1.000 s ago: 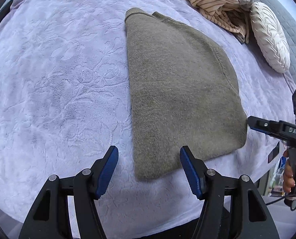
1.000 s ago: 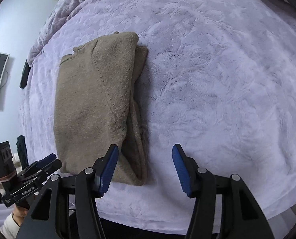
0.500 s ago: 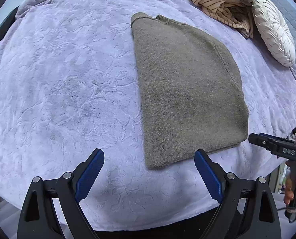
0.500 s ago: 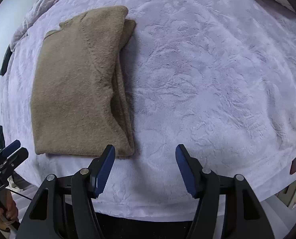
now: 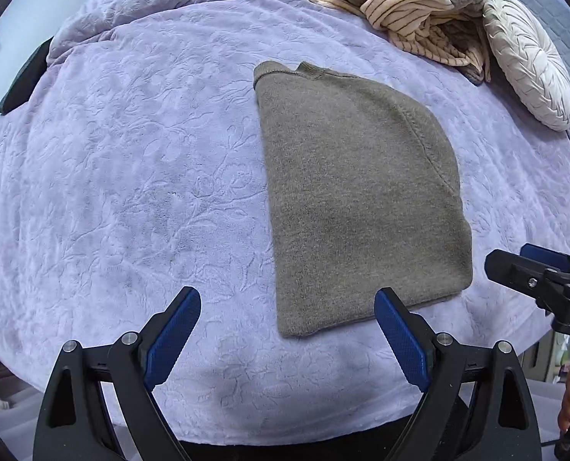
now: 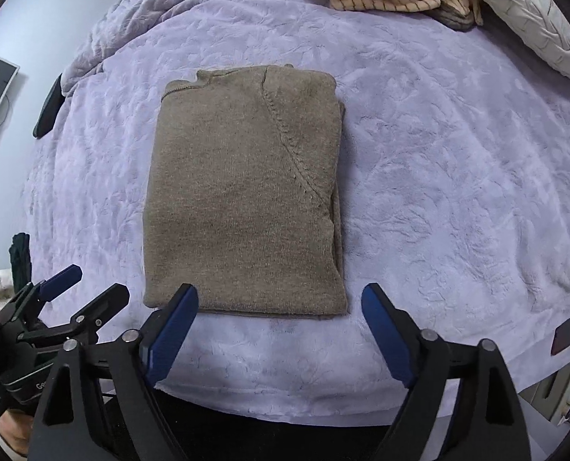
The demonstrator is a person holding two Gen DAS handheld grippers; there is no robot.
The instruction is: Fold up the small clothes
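A brown sweater [image 6: 242,199] lies folded into a neat rectangle on the lilac blanket [image 6: 457,176] that covers the bed, its near edge close to the bed's front edge. Its collar end points toward the far side, and a stitched seam curves across the top layer.

The left gripper [image 5: 288,330] hangs above the sweater's near left corner with its blue pads spread wide and nothing between them. The right gripper [image 6: 280,320] hovers above the sweater's near edge; its jaws are opening and grip nothing (the cloth lies flat below them).

At the far side sit a heap of striped clothes [image 5: 403,7] and a round white cushion [image 5: 530,73], well apart from the sweater.
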